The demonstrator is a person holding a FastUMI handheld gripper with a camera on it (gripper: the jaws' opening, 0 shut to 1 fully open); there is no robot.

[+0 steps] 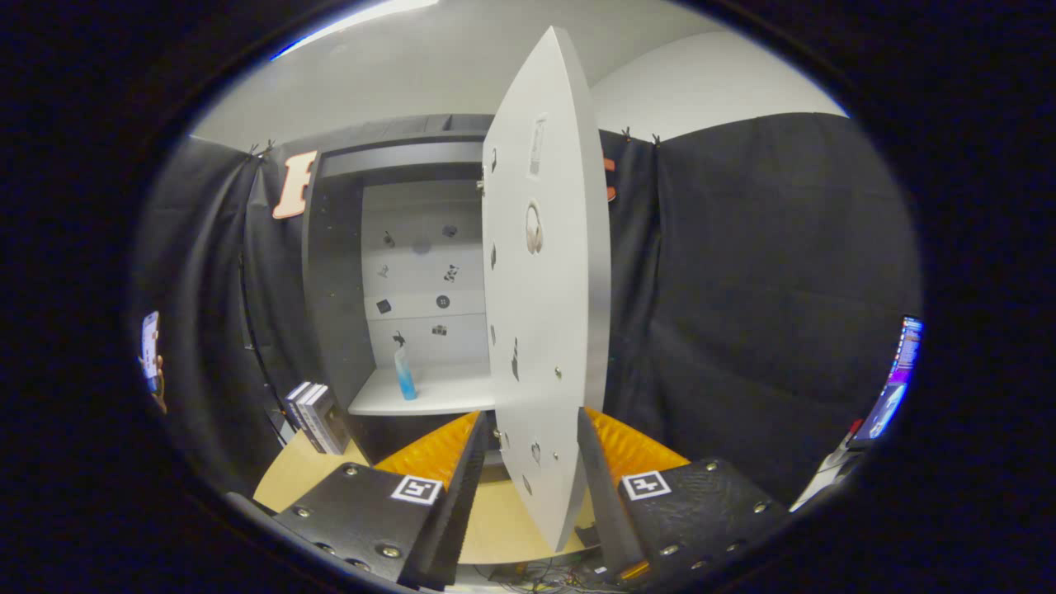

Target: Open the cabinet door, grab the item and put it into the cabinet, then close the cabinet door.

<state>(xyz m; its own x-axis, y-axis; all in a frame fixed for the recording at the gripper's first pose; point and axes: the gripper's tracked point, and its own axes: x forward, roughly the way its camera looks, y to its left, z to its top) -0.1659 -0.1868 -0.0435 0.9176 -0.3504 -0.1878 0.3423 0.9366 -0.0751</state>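
A flat white cabinet door point(540, 272) stands swung open, its lower edge between the spread fingers of the claw point(528, 462), which is released, with a gap between the left finger and the panel; small stickers dot the door, none legible; behind it, inside the dark cabinet point(334, 280), a slim blue bottle point(404, 375) stands upright on the white shelf point(445, 396); boxed books point(318, 417) lean on the pale wooden worktop point(293, 478) beside the cabinet.

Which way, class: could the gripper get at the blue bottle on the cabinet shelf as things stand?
Probably not directly. The gripper has its fingers either side of the open door's edge, and the blue bottle stands on the shelf beyond, left of the door. It would have to let go first.
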